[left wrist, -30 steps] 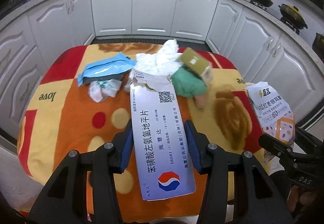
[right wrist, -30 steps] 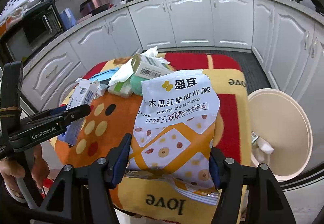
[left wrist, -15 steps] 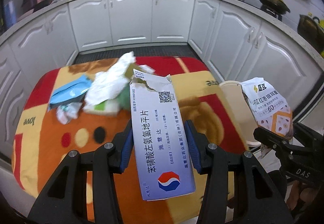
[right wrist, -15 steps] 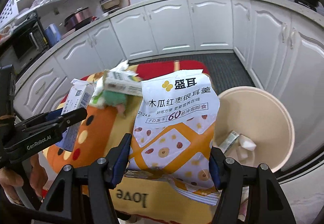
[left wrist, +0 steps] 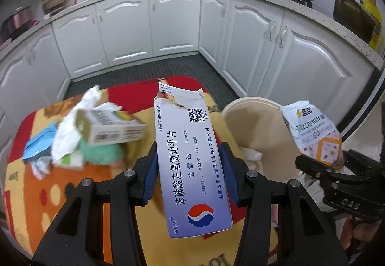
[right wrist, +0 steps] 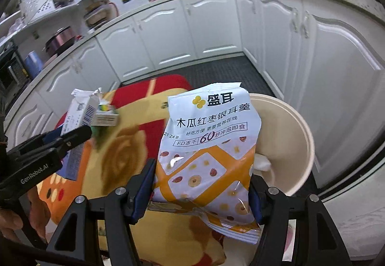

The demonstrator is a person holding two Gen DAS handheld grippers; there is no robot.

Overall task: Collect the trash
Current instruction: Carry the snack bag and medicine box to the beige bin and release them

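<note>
While tilted downward, both loaded grippers [left wrist: 187, 177] [right wrist: 202, 191]

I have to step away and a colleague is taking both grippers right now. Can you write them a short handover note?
Left gripper: shut on the torn medicine box, held above the table.
Right gripper: shut on the snack bag, next to the beige bin.
Done: some white scraps already lie in the bin.
Left: drop both held items in the bin, then clear the pile on the tablecloth: small carton, crumpled tissue, blue packet, green item.
</note>
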